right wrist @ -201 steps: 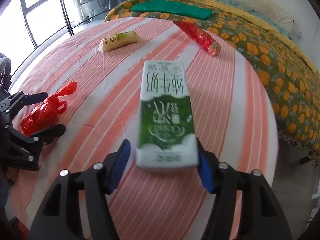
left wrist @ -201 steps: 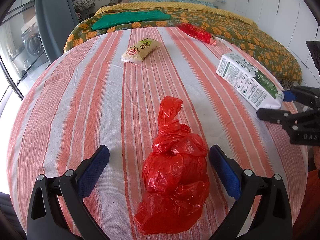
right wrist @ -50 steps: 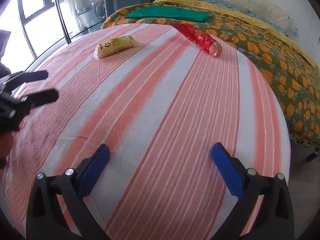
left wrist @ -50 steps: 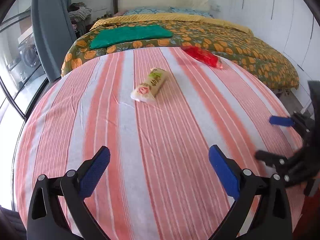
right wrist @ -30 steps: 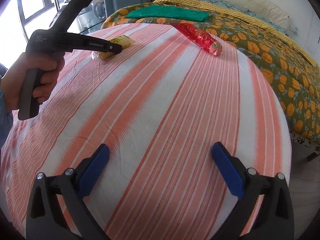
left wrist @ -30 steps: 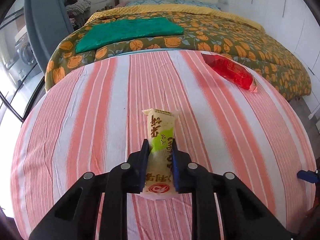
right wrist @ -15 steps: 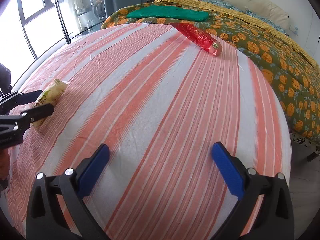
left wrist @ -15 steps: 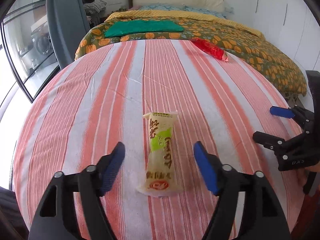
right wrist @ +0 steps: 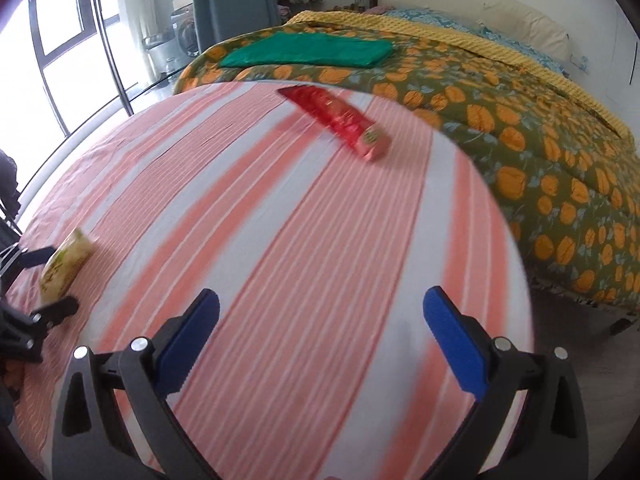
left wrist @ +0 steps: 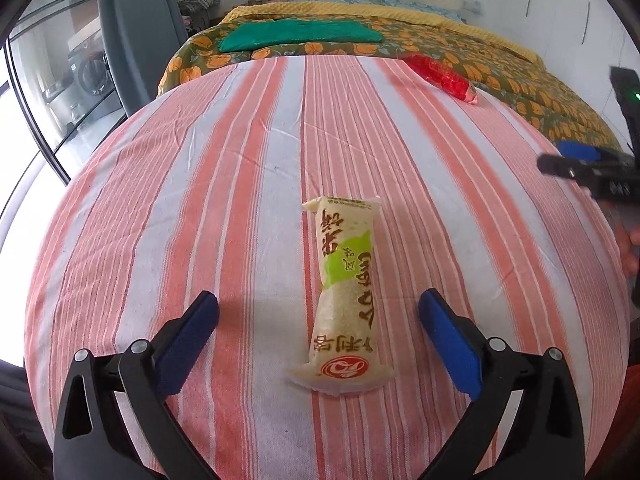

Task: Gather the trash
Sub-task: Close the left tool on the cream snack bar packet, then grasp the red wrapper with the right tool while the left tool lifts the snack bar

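Observation:
A cream and green snack packet (left wrist: 346, 300) lies lengthwise on the striped tablecloth (left wrist: 240, 200), between the blue pads of my left gripper (left wrist: 318, 316). Those jaws are opening and stand wide, clear of the packet on both sides. The same packet (right wrist: 66, 266) shows at the left edge of the right wrist view, beside the left gripper (right wrist: 36, 284). A red wrapped packet (right wrist: 338, 120) lies near the table's far edge; it also shows in the left view as the red packet (left wrist: 440, 76). My right gripper (right wrist: 320, 324) hangs open over bare cloth, nothing between its pads.
Behind the table stands a bed with an orange-flowered cover (right wrist: 520, 128) and a folded green cloth (right wrist: 312, 52). Windows and a washing machine (right wrist: 184, 32) are at the left. The right gripper (left wrist: 584, 164) and a hand show at the left view's right edge.
My left gripper carried the snack packet toward the near side of the table, then opened and let it go. My right gripper has moved forward toward the red packet.

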Demonstrator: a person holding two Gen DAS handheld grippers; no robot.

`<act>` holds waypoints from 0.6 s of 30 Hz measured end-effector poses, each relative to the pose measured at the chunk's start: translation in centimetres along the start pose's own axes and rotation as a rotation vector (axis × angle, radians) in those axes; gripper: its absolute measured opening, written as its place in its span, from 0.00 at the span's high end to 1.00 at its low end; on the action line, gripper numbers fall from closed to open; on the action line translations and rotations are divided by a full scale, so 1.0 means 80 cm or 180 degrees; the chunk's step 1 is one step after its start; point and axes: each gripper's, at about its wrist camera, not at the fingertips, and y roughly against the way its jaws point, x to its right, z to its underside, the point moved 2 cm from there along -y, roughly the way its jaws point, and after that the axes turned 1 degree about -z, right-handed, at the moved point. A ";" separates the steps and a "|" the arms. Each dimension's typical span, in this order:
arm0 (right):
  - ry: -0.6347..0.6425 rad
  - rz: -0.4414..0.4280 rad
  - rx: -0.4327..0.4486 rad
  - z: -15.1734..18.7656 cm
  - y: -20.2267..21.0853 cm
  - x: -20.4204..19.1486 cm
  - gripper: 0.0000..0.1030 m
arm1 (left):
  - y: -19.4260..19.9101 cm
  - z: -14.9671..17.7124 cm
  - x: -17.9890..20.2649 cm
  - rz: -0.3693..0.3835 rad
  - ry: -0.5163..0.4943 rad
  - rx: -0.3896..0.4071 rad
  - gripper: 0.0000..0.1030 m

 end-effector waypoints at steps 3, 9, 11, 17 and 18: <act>0.0142 0.0096 -0.0100 -0.044 -0.042 0.036 0.05 | 0.000 0.000 0.000 0.0007 0.0010 -0.0001 0.04; 0.0096 0.0141 -0.0119 -0.107 -0.112 0.058 0.15 | -0.002 -0.001 -0.002 0.0023 0.0028 -0.0003 0.04; 0.0045 0.0122 -0.0079 -0.123 -0.126 0.055 0.15 | -0.002 -0.002 -0.003 0.0025 0.0032 -0.0003 0.04; -0.0002 -0.0121 -0.0152 -0.144 -0.135 0.043 0.72 | -0.002 -0.002 -0.002 0.0027 0.0040 -0.0004 0.04; -0.0064 -0.0155 -0.0207 -0.142 -0.131 0.045 0.75 | -0.002 -0.002 -0.002 0.0027 0.0040 -0.0004 0.04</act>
